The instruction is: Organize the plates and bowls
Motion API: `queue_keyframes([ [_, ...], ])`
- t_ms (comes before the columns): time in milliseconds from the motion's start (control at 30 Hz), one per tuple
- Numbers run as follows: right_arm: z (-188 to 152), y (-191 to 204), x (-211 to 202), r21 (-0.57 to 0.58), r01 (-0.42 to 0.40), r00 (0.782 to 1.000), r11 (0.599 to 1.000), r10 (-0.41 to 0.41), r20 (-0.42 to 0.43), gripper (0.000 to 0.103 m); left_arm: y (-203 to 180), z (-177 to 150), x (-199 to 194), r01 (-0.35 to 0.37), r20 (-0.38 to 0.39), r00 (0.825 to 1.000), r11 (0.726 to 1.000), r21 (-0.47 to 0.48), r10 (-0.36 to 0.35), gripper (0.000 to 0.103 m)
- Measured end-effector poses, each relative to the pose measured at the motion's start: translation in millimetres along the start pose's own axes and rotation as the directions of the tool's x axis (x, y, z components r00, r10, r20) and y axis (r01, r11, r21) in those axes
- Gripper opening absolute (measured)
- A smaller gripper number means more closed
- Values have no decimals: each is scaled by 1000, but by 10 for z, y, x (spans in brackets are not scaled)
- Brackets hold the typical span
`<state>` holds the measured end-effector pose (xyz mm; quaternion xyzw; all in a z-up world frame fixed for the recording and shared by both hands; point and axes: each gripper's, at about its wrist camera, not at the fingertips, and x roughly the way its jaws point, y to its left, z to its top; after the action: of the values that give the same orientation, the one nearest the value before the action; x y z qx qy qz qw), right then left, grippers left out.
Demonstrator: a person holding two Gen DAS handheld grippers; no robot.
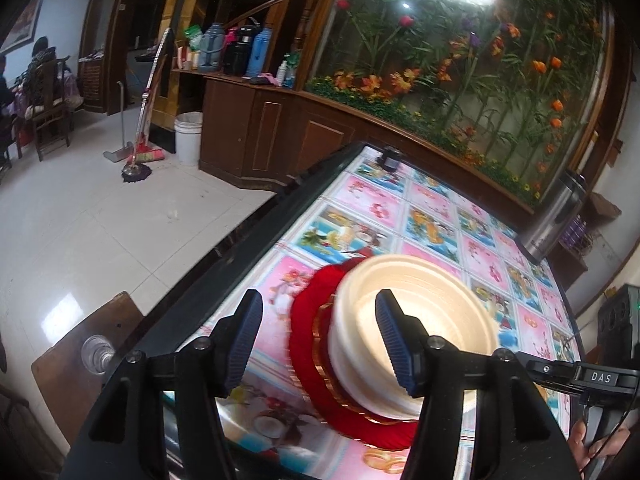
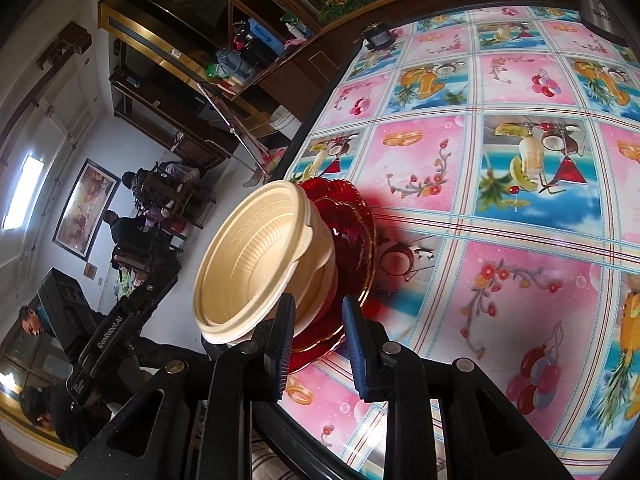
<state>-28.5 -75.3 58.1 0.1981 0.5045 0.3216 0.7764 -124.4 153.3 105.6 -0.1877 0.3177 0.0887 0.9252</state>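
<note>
A stack of cream bowls (image 1: 416,308) sits nested on red plates with gold rims (image 1: 316,320), near the edge of the patterned table (image 1: 436,208). My left gripper (image 1: 320,344) is open. Its jaws stand wide apart just short of the stack, one finger in front of the bowls and one over the tablecloth. In the right wrist view the cream bowls (image 2: 256,256) rest on the red plates (image 2: 356,232). My right gripper (image 2: 318,344) stands narrowly open at the stack's near side. The bowl wall and plate rim show in the gap, with no pad seen pressing.
A steel flask (image 1: 556,216) and a small dark jar (image 1: 390,158) stand at the table's far side. The table's dark edge (image 1: 240,248) drops to a tiled floor with a bucket (image 1: 188,136) and a mop. People sit in the background.
</note>
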Motion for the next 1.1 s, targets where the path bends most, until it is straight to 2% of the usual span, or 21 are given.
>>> queue_keyframes([
  [167,-2,-88,50,-1,39,999,999,-39,3,27,356,-33,55,-28,-25,999,998,-58,27,58],
  [300,-5,-163,162,6,57,998,998,-57,-13,27,537,-138,248,7,-102,995,997,-81,-16,58],
  [400,-3,-191,253,11,66,998,998,-65,-23,27,574,-229,404,54,-152,986,993,-100,-69,51],
  [533,-1,-222,326,10,81,996,997,-81,-29,27,525,-270,526,84,-175,980,993,-86,-98,39],
  [700,13,-233,408,-3,106,994,994,-106,-23,27,422,-301,691,92,-203,974,994,-54,-101,27],
  [867,41,-216,498,-26,120,993,992,-120,-13,27,276,-299,776,74,-207,976,997,12,-70,14],
  [1000,51,-153,552,-51,112,994,992,-113,-6,13,209,-323,880,80,-220,973,996,37,-70,8],
  [1100,42,-114,556,-70,131,991,989,-131,3,13,175,-342,885,72,-217,974,996,46,-61,8],
])
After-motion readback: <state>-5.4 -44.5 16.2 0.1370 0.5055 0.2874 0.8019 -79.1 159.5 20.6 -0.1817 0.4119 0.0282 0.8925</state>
